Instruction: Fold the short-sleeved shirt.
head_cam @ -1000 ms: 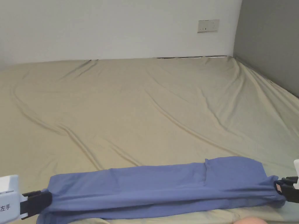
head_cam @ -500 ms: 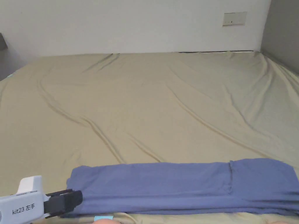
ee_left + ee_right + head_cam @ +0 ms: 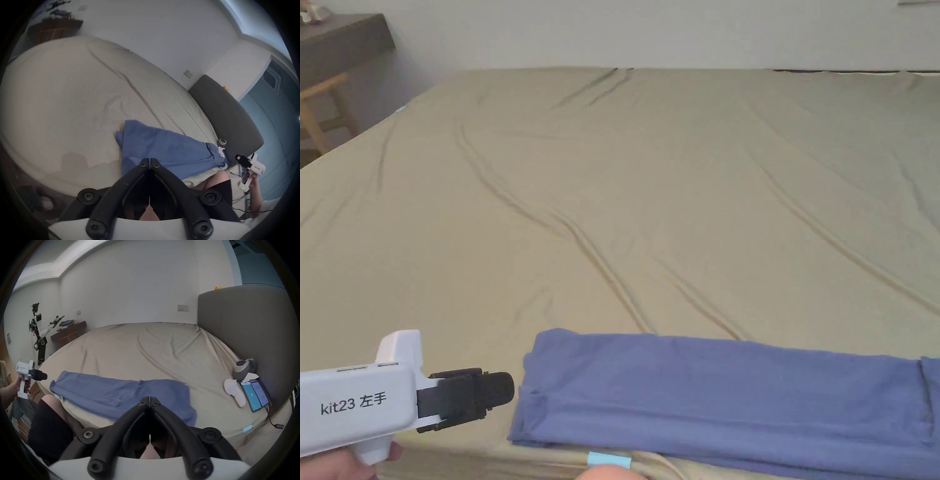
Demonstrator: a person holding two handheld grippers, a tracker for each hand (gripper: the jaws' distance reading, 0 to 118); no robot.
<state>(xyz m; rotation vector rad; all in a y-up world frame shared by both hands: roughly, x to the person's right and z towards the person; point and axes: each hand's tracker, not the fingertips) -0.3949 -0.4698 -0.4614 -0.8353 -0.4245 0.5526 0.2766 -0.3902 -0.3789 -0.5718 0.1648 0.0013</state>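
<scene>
The blue short-sleeved shirt [image 3: 725, 387] lies folded into a long narrow strip along the near edge of the bed [image 3: 612, 187]. My left gripper [image 3: 509, 387] hovers just left of the shirt's left end, jaws shut, holding nothing. In the left gripper view its jaw tips [image 3: 150, 160] meet in front of the shirt [image 3: 162, 146], and my right gripper [image 3: 238, 157] is held off the bed past the far end. In the right gripper view the right gripper [image 3: 149, 398] is shut and empty, back from the shirt [image 3: 113, 391], with the left gripper [image 3: 44, 376] at the left.
A grey headboard [image 3: 243, 329] bounds the bed on the right, with two phones [image 3: 254, 394] and white items [image 3: 233, 391] beside it. A wooden stool and shelf [image 3: 337, 37] stand at the far left. The person's knee [image 3: 48, 402] presses against the bed edge.
Both grippers were gripping the shirt's ends; they have let go and pulled away. The shirt now rests flat on the bed. The head camera has swung left.
</scene>
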